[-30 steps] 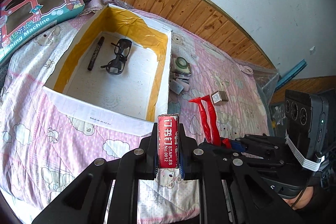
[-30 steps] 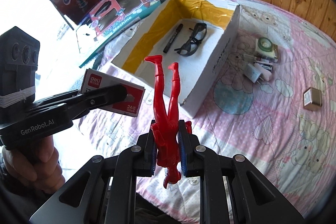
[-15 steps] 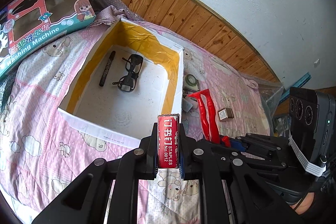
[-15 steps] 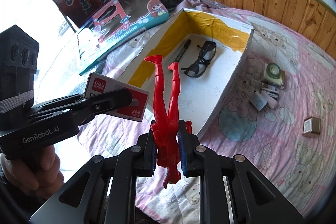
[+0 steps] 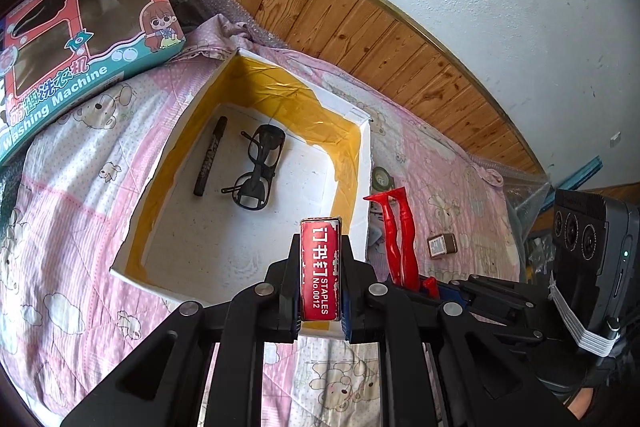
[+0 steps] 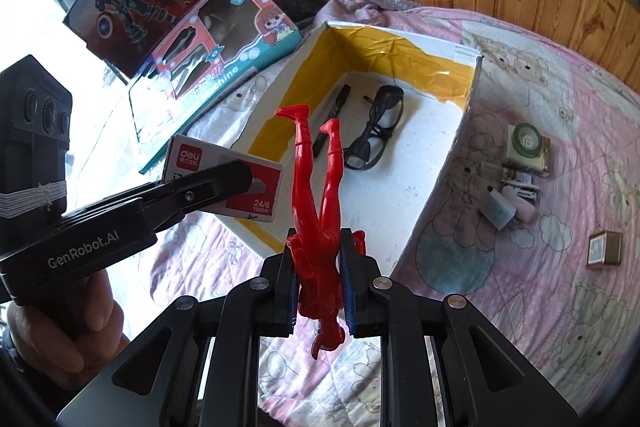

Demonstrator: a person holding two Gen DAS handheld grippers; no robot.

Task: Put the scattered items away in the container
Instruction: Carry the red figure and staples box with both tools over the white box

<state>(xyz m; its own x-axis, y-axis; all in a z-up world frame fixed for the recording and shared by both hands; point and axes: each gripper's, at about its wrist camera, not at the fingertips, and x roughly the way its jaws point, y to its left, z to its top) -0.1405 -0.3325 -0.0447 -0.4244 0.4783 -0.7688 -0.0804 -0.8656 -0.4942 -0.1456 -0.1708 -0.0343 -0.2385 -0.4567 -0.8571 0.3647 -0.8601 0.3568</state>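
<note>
My left gripper (image 5: 320, 281) is shut on a red staples box (image 5: 320, 267), held over the near edge of the white box with yellow tape lining (image 5: 256, 79). My right gripper (image 6: 319, 281) is shut on a red toy figure (image 6: 316, 195), upside down with its legs pointing at the box (image 6: 474, 83). Inside the box lie a black marker (image 5: 210, 157) and black glasses (image 5: 258, 167). In the right wrist view the left gripper (image 6: 256, 181) and staples box (image 6: 224, 183) hang over the box's near left corner.
A pink cartoon bedsheet (image 6: 560, 267) carries loose items right of the box: a green tape roll (image 6: 526, 141), small white pieces (image 6: 506, 201) and a small brown box (image 6: 604, 247). Toy packaging boxes (image 5: 76, 43) lie left of the container. A wooden panelled wall (image 5: 380, 39) runs behind.
Both grippers have moved forward toward the box with their loads; the staples box now hangs over the box's near edge, and the red figure sits closer to its right wall.
</note>
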